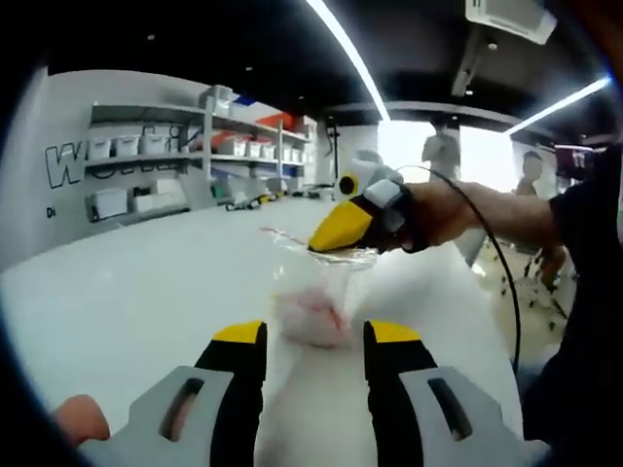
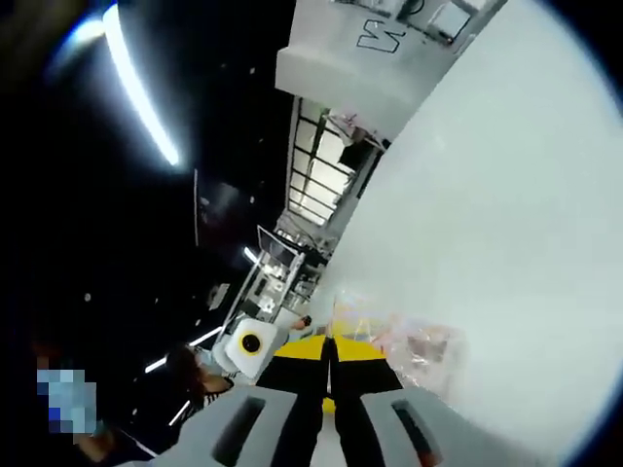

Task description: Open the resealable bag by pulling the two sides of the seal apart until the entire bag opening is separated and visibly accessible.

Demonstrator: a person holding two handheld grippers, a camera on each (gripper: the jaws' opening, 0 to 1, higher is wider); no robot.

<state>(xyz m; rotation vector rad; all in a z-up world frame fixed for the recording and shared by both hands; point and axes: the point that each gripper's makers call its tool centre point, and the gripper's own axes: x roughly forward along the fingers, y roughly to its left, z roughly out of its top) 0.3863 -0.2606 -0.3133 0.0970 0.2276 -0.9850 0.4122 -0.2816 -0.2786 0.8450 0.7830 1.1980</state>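
A clear resealable bag (image 1: 316,297) with pink and white contents stands on the white table (image 1: 146,292), held up by its top edge. My right gripper (image 1: 331,238), yellow-tipped and held in a hand, is shut on the bag's seal edge. In the right gripper view the same gripper (image 2: 329,341) has its jaws pressed together on the bag's clear top edge, and the bag (image 2: 419,355) hangs just beyond the tips. My left gripper (image 1: 313,336) is open, its jaws standing apart just in front of the bag, not touching it.
Shelves with white and coloured bins (image 1: 195,156) line the far wall. A cable (image 1: 501,263) trails from the right gripper. People (image 1: 443,151) stand at the back by the bright windows. A person's dark sleeve (image 1: 589,253) is at the right.
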